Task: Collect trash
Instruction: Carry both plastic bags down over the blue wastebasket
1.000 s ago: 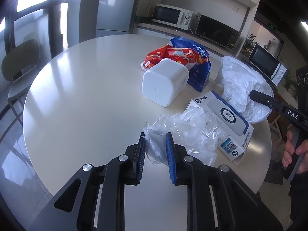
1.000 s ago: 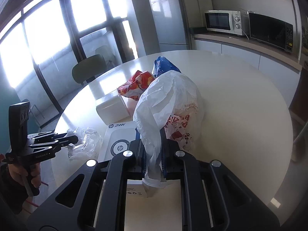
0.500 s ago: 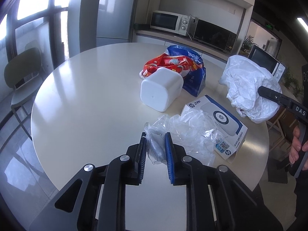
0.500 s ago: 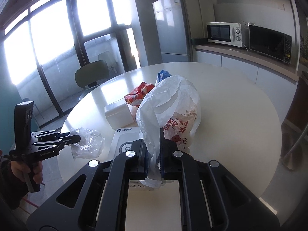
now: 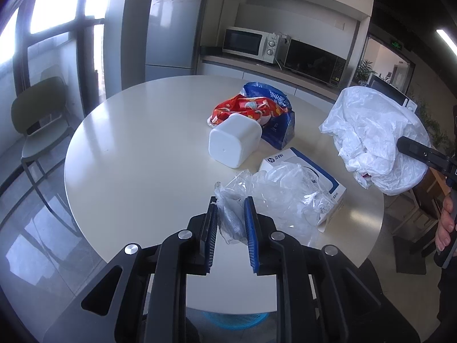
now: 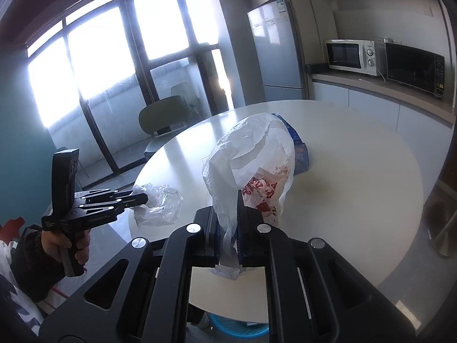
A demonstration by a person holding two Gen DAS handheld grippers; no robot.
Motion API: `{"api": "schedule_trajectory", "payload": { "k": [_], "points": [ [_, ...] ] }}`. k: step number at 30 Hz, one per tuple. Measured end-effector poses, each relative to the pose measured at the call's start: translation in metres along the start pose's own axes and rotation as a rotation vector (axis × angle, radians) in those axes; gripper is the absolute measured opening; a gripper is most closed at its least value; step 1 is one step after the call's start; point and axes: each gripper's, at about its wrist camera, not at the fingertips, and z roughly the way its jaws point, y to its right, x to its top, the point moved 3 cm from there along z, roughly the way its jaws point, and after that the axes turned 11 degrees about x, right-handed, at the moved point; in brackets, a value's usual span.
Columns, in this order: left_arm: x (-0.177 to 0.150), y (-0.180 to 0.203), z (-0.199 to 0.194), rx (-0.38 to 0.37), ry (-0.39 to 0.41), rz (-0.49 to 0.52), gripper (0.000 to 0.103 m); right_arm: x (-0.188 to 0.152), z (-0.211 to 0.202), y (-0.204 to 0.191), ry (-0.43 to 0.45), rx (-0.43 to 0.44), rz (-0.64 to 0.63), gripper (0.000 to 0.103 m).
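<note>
My left gripper (image 5: 230,208) is shut on a crumpled clear plastic wrap (image 5: 274,191) and holds it above the near edge of the round white table (image 5: 137,148). It also shows in the right wrist view (image 6: 160,203), hanging from the left gripper (image 6: 140,198). My right gripper (image 6: 228,223) is shut on a white plastic bag with red print (image 6: 254,160), lifted off the table. The bag shows at the right of the left wrist view (image 5: 374,137).
On the table lie a white square tub (image 5: 234,140) on its side, a red snack bag (image 5: 245,108), a blue snack bag (image 5: 277,114) and a white-and-blue HP box (image 5: 328,180). A blue basket (image 5: 237,318) sits under the table's near edge. A green chair (image 5: 37,125) stands at left.
Both grippers have risen and drawn back from the table. The clear wrap and the white bag have lifted with them; the white bag now hangs clear of the table.
</note>
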Motion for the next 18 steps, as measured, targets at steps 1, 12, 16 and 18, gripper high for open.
{"api": "schedule_trajectory", "payload": {
  "k": [1, 12, 16, 18],
  "points": [
    [0.0, 0.0, -0.003, 0.001, 0.006, 0.003, 0.018, -0.001, -0.004, -0.003, 0.0, -0.003, -0.008, 0.007],
    [-0.022, 0.01, -0.036, -0.035, 0.016, 0.004, 0.018, -0.025, -0.039, -0.028, -0.066, 0.116, 0.012, 0.007],
    [-0.039, 0.016, -0.043, -0.047, -0.006, 0.014, 0.018, -0.042, -0.046, -0.037, -0.093, 0.127, 0.022, 0.007],
    [-0.047, 0.019, -0.045, -0.049, -0.017, 0.017, 0.018, -0.051, -0.049, -0.043, -0.106, 0.134, 0.026, 0.007]
  ]
}}
